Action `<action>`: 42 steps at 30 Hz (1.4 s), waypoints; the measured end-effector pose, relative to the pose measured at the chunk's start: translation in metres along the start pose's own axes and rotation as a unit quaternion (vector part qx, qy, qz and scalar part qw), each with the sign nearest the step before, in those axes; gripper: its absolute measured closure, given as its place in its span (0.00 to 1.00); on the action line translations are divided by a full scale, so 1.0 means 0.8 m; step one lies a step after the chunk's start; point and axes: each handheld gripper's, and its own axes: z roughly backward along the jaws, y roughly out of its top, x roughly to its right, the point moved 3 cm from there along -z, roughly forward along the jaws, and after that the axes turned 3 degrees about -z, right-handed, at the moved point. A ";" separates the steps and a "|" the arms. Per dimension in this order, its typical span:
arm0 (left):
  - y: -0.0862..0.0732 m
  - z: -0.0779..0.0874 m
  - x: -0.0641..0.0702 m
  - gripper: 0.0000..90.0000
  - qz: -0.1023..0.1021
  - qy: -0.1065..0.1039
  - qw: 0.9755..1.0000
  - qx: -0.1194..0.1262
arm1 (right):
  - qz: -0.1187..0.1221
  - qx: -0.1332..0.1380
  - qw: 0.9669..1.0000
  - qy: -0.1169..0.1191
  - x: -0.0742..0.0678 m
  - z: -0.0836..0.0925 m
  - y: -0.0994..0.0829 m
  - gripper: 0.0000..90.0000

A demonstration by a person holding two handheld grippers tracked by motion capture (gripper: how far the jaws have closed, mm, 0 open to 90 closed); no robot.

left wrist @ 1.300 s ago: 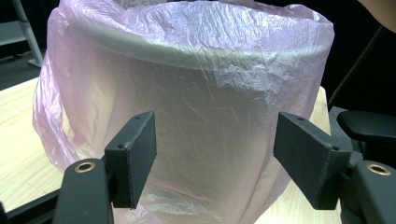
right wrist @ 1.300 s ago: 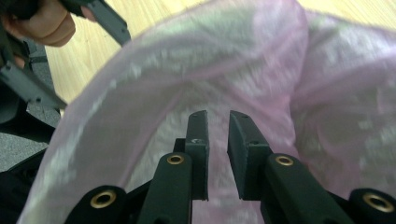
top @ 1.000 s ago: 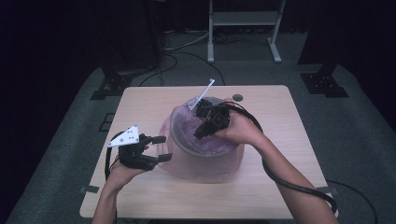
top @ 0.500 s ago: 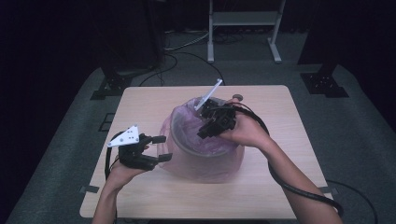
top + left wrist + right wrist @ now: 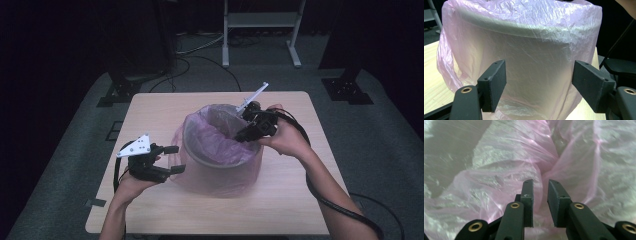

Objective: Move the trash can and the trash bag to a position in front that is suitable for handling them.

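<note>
**Room around the bin**

Bin (image 5: pixel 220 165) w/ pink liner (image 5: pixel 225 145) blocks table (image 5: pixel 150 107) centre. Bare tabletop behind, left, right & front of bin. Right gripper (image 5: pixel 239 131) sits over bin's far-right rim; left gripper (image 5: pixel 176 159) just left of bin.

1. My right gripper (image 5: pixel 243 131) dips past the bin's rim in the high view, so its fingertips are hidden behind the rim and the pink bag (image 5: pixel 220 145).
2. In my right gripper view the plastic is smeared by motion, and I cannot tell whether a fold of the bag (image 5: pixel 499 170) is caught between the narrow jaws.
3. In my left gripper view the bin (image 5: pixel 524 50) is cut off at the top edge, and its base is hidden behind my left gripper (image 5: pixel 539 82) and loose plastic.
4. The bin's bottom inside is hidden by crumpled bag.
5. My forearms are cut off at the bottom edge of the high view.
</note>
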 end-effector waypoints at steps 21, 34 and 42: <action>-0.001 0.003 -0.001 0.29 0.003 0.002 1.000 0.001 | -0.004 -0.013 1.000 0.002 0.019 -0.031 0.056 0.81; -0.003 0.004 -0.002 0.27 0.005 0.002 1.000 0.000 | -0.032 -0.021 0.999 -0.006 0.047 -0.047 0.064 0.82; -0.003 0.004 -0.002 0.27 0.005 0.003 1.000 0.000 | 0.004 -0.019 1.000 0.005 0.017 -0.043 0.066 0.83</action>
